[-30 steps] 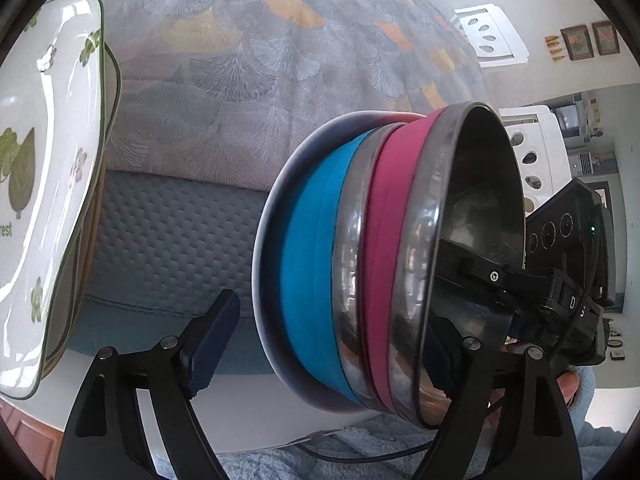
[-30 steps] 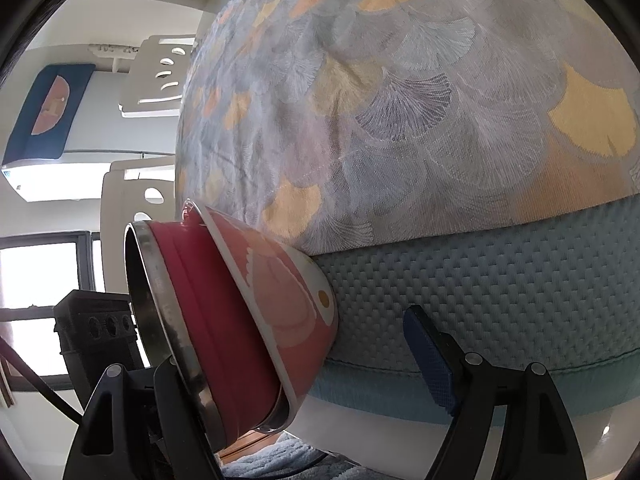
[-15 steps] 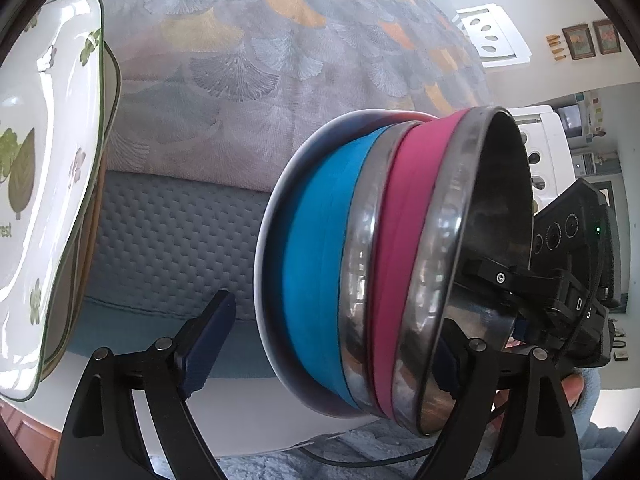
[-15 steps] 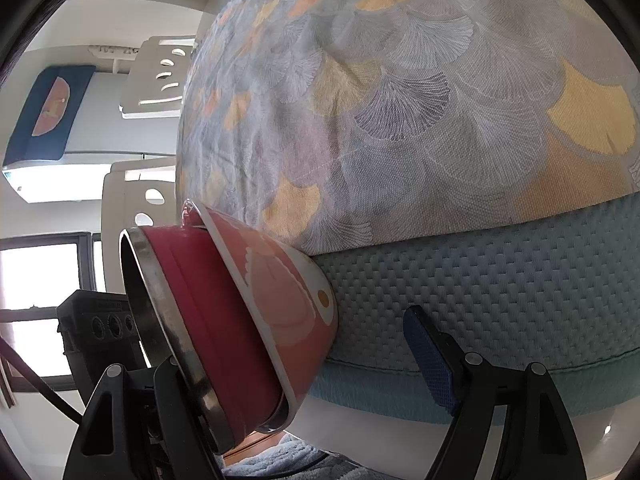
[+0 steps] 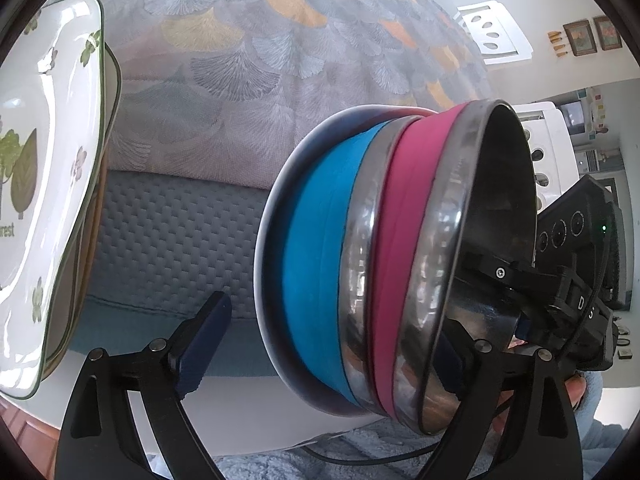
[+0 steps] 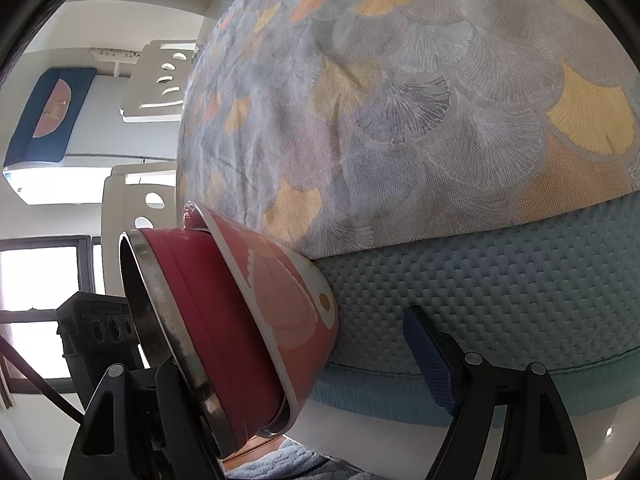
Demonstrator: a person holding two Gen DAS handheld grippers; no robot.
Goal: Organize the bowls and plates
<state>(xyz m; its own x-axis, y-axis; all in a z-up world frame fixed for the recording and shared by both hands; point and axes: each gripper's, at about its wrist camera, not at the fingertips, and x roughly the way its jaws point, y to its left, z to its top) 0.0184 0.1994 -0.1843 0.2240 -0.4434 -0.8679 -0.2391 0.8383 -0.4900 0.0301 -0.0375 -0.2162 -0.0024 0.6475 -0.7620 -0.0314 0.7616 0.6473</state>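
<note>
Nested bowl stack: steel-rimmed magenta bowl in a steel-rimmed blue bowl, both in a glossy pink patterned ceramic bowl, tilted at the bench's near edge on a dimpled teal mat.

Left gripper: jaws opening, wide around the stack; far pad hidden.

Right gripper: spread; left finger hidden, grip unclear.

Square leaf-print plate: cut off, left.

Your right gripper stands wide, its blue pad clear over the quilted teal mat. Between the jaws, toward the left finger, a nested stack tilts: pink patterned bowl outermost, magenta steel-rimmed bowl inside.
</note>
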